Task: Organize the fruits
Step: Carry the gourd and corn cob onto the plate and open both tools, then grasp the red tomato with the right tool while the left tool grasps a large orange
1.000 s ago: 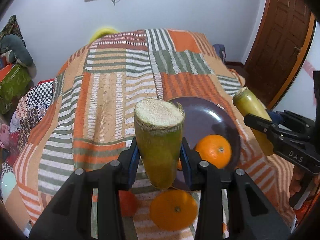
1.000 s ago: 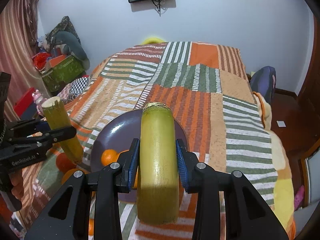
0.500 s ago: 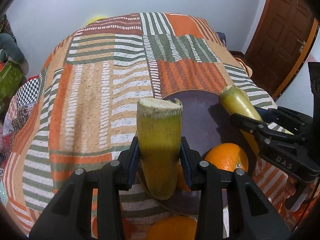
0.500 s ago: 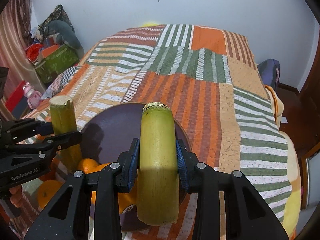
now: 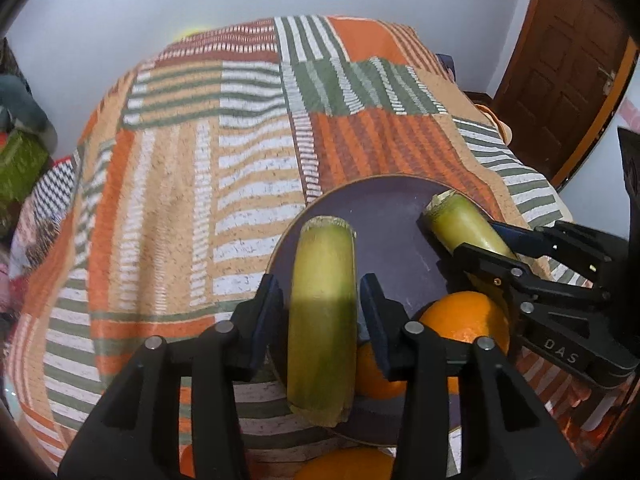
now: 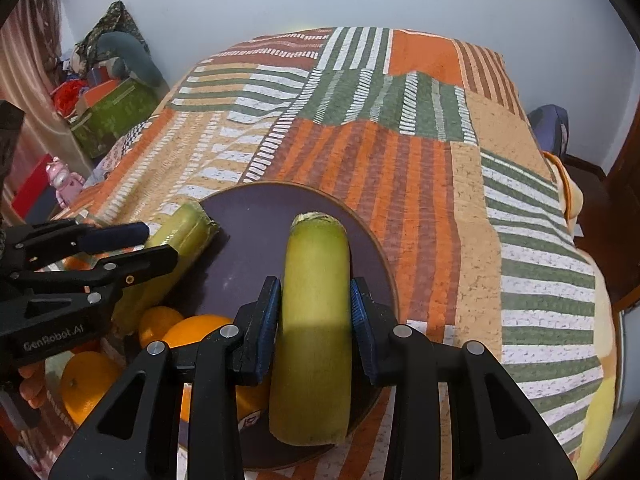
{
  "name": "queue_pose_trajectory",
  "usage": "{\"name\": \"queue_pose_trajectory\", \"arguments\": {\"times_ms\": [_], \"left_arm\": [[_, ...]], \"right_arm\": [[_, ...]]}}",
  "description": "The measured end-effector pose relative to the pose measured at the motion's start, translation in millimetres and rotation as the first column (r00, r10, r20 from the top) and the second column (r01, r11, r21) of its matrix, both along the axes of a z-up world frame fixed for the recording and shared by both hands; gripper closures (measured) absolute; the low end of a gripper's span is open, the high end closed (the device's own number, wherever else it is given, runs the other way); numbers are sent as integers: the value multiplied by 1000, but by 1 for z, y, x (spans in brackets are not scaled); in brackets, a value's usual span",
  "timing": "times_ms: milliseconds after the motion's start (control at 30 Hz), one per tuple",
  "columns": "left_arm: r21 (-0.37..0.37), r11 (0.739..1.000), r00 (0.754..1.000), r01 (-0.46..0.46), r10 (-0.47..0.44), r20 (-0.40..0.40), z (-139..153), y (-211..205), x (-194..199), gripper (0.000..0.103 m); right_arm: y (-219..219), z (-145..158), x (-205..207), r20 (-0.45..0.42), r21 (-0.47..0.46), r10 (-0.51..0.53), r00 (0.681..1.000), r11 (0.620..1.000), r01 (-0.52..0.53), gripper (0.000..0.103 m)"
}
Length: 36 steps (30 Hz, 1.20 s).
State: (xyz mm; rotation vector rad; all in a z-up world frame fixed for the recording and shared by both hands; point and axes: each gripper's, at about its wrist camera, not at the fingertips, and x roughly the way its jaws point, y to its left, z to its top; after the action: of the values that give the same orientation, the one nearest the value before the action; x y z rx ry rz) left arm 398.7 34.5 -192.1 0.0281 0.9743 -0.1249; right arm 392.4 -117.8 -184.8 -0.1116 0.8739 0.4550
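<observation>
A bed covered by a patchwork blanket (image 6: 400,152) in orange, green and white stripes carries a round dark purple plate (image 6: 280,216). The left gripper (image 5: 322,316) is closed on a short yellow-green stalk, likely sugarcane (image 5: 324,320), holding it lengthwise just above the plate's near left part. The right gripper (image 6: 314,316) is likewise clamped around a second sugarcane piece (image 6: 316,320), poised over the right half of the plate; seen from the left wrist, that piece (image 5: 464,228) slants down toward the plate's surface. Whether either stalk already touches the plate cannot be told. Oranges (image 5: 468,316) sit at the near edge of the plate, at least two of them on it, while other oranges (image 6: 86,380) lie on the blanket just beside the rim. Judged from this, the sorting is partway done: some oranges are plated, both stalks are about to be set down and released, and the loose oranges beside the plate remain to be gathered.
</observation>
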Motion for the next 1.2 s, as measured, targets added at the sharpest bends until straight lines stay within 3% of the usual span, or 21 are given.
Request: {"name": "queue_pose_trajectory", "arguments": {"times_ms": [133, 333, 700, 867, 1200], "left_arm": [[-17, 1000, 1000, -3, 3, 21, 13, 3, -12, 59], [4, 1000, 997, -13, 12, 82, 41, 6, -44, 53], [-10, 1000, 990, -24, 25, 140, 76, 19, -128, 41], [-21, 1000, 990, -19, 21, 137, 78, 22, -166, 40], [-43, 999, 996, -32, 36, 84, 53, 26, -217, 40]], "right_arm": [[3, 9, -7, 35, -34, 0, 999, 999, 1, 70], [-6, 33, -30, 59, -1, 2, 998, 1000, -2, 69], [-22, 74, -106, 155, 17, 12, 988, 1000, -15, 57], [-27, 72, -132, 147, 33, 17, 989, 999, -22, 47], [-22, 34, -174, 62, 12, 51, 997, 999, -52, 44]]}}
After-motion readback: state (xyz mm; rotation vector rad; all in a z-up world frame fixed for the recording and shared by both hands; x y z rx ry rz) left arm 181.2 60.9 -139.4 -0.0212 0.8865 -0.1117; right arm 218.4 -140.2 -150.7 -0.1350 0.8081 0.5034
